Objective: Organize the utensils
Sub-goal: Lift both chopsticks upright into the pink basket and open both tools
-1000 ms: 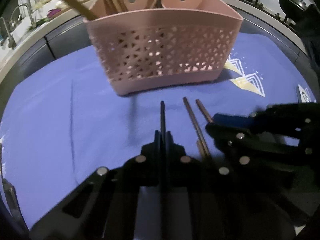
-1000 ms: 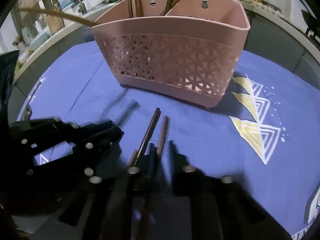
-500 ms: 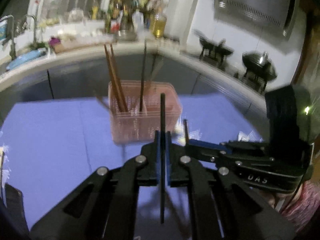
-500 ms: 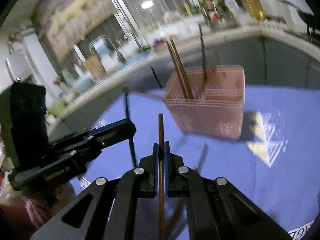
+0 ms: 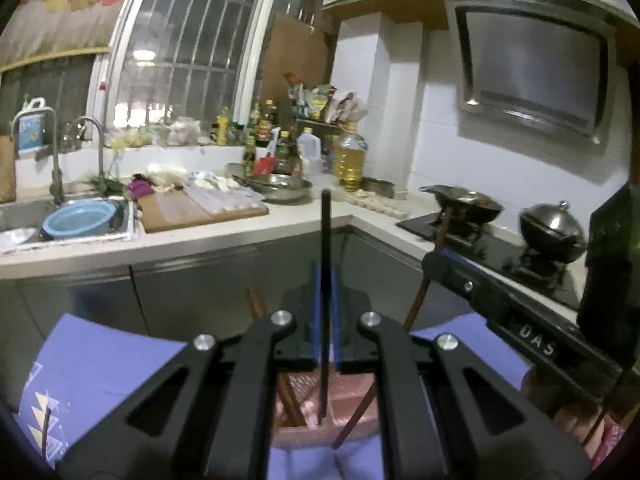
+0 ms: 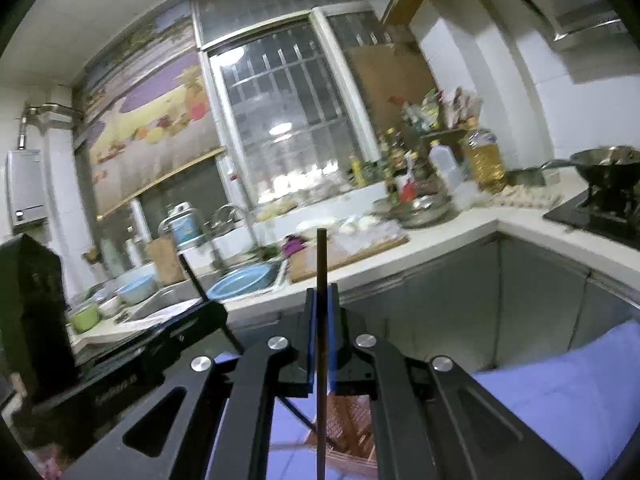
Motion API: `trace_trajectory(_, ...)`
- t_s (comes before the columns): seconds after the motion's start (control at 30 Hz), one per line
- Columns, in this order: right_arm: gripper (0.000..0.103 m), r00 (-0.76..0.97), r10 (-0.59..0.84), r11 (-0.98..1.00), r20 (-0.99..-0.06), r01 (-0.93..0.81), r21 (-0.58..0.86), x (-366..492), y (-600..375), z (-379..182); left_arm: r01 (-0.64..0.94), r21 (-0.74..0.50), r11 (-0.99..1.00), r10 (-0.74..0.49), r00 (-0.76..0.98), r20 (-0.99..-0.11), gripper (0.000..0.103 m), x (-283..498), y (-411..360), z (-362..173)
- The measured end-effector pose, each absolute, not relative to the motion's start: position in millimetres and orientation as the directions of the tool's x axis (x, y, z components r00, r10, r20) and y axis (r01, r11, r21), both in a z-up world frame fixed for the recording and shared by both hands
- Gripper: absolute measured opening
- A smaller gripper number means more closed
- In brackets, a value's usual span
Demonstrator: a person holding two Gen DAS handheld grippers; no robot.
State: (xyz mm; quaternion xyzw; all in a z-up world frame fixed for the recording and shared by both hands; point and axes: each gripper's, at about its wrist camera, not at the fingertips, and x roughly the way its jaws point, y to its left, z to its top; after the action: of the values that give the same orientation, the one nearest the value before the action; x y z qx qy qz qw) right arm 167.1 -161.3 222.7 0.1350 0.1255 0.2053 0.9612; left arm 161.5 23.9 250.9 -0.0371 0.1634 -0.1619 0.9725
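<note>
My left gripper (image 5: 325, 276) is shut on a black chopstick (image 5: 325, 240) held upright, its lower end over the pink basket (image 5: 344, 396) seen between the jaws. My right gripper (image 6: 321, 300) is shut on a brown chopstick (image 6: 321, 260), also upright, above the pink basket (image 6: 348, 416). The right gripper also shows in the left wrist view (image 5: 434, 258) with its brown chopstick (image 5: 416, 308) slanting down toward the basket. The left gripper shows in the right wrist view (image 6: 214, 308). Brown chopsticks (image 5: 256, 304) stand in the basket.
The basket sits on a purple cloth (image 5: 100, 364) with a triangle print. Behind are grey cabinet fronts (image 5: 192, 284), a sink with a blue bowl (image 5: 80, 218), a cutting board (image 5: 200, 210), bottles, and a stove with pans (image 5: 548, 232).
Both grippers rose from the cloth, each with a chopstick, and tilted up level. They now hold the chopsticks upright over the basket.
</note>
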Motion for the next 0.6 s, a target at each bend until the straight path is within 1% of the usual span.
trace_trajectory(0.17, 0.005, 0.881, 0.407, 0.891, -0.242, -0.326, 0.315, 209, -158, 183, 0.291, -0.088, 0.953, -0.303, 0.876, -0.376, 0.004, 196, 12, 218)
trace_trajectory(0.33, 0.005, 0.87, 0.421, 0.883, -0.257, -0.328, 0.337, 213, -158, 171, 0.282, -0.084, 0.956, -0.291, 0.861, -0.416, 0.004, 212, 11, 192)
trace_trajectory(0.47, 0.005, 0.876, 0.438, 0.864, -0.204, -0.347, 0.365, 207, -166, 195, 0.281, -0.095, 0.955, -0.295, 0.86, -0.416, 0.004, 213, 12, 195)
trace_trajectory(0.6, 0.005, 0.9, 0.406, 0.888, -0.156, -0.349, 0.298, 205, -161, 220, 0.282, -0.078, 0.956, -0.289, 0.87, -0.399, 0.004, 208, 10, 202)
